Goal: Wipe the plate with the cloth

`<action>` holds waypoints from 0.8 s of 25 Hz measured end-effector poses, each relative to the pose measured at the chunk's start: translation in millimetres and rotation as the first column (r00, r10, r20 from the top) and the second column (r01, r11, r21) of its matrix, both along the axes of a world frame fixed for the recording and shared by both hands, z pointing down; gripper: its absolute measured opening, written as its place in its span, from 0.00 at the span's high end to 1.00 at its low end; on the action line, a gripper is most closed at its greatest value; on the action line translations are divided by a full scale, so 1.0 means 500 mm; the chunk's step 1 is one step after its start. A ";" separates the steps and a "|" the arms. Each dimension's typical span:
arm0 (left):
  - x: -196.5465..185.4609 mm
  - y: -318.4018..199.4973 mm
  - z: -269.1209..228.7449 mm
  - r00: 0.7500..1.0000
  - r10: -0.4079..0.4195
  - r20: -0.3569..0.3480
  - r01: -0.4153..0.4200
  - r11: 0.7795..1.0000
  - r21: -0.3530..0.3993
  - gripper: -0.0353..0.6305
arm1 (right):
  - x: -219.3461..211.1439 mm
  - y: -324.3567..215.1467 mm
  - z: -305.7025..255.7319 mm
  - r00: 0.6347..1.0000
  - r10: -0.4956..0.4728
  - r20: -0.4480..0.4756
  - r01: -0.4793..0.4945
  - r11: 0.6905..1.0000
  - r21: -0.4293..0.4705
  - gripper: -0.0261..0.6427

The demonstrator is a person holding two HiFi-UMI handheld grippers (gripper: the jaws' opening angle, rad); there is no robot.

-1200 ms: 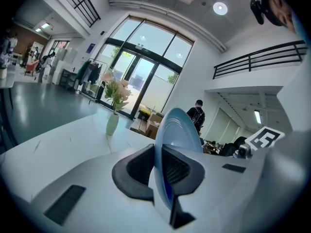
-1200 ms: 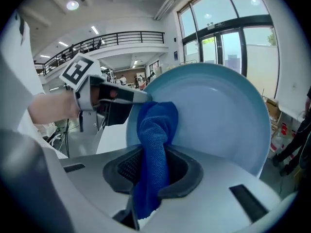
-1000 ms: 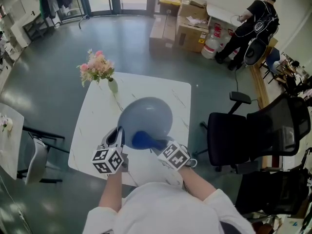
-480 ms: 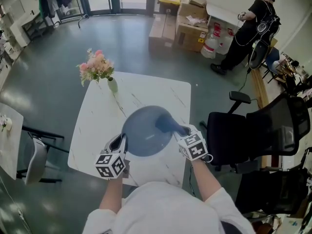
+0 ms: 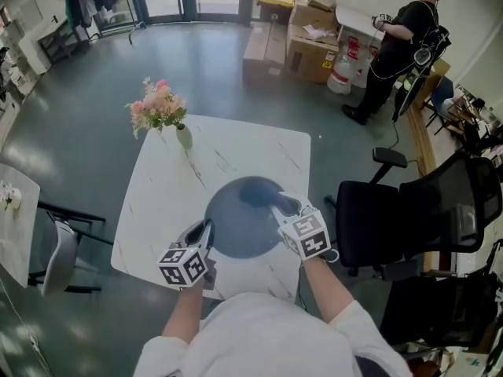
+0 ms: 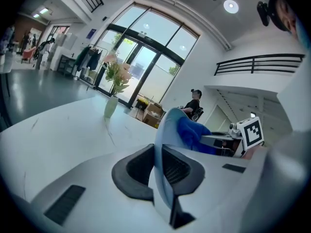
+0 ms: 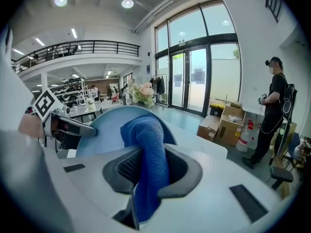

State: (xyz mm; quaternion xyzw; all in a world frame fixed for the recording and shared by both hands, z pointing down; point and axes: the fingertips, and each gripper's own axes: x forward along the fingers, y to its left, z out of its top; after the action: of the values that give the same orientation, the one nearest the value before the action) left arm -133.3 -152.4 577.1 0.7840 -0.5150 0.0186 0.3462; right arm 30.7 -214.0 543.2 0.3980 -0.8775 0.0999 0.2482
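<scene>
A pale blue plate (image 5: pixel 240 222) is held above the white marble table (image 5: pixel 165 179). My left gripper (image 5: pixel 206 232) is shut on the plate's near left rim, and the plate (image 6: pixel 167 125) stands edge-on between its pads. My right gripper (image 5: pixel 281 209) is shut on a dark blue cloth (image 5: pixel 258 194), which lies against the plate's upper right face. In the right gripper view the cloth (image 7: pixel 148 154) runs between the jaws and presses on the plate (image 7: pixel 104 130). The cloth (image 6: pixel 192 132) also shows past the rim in the left gripper view.
A vase of pink flowers (image 5: pixel 159 115) stands at the table's far left corner. A black office chair (image 5: pixel 401 218) is close on the right. Cardboard boxes (image 5: pixel 302 42) and a person in black (image 5: pixel 401 42) are beyond the table.
My right gripper has carried the cloth from the plate's near middle up to its far right part. The plate and my left gripper have sunk a little and shifted right.
</scene>
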 end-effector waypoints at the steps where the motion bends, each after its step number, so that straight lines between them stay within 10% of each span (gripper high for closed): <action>1: -0.003 -0.002 -0.001 1.000 -0.007 -0.012 0.007 1.000 -0.003 0.88 | 0.000 0.001 -0.005 1.000 0.002 0.017 -0.002 1.000 0.003 0.82; 20: -0.063 -0.077 0.098 0.956 -0.207 -0.207 0.173 0.970 -0.170 0.88 | 0.012 0.036 -0.067 0.974 0.034 0.223 -0.058 0.993 0.105 0.82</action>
State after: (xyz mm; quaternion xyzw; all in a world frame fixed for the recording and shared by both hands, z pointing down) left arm -165.0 -190.9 626.1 0.6995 -0.5429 -0.0642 0.4603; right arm 36.4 -196.1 509.6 0.4179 -0.8944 0.1002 0.1242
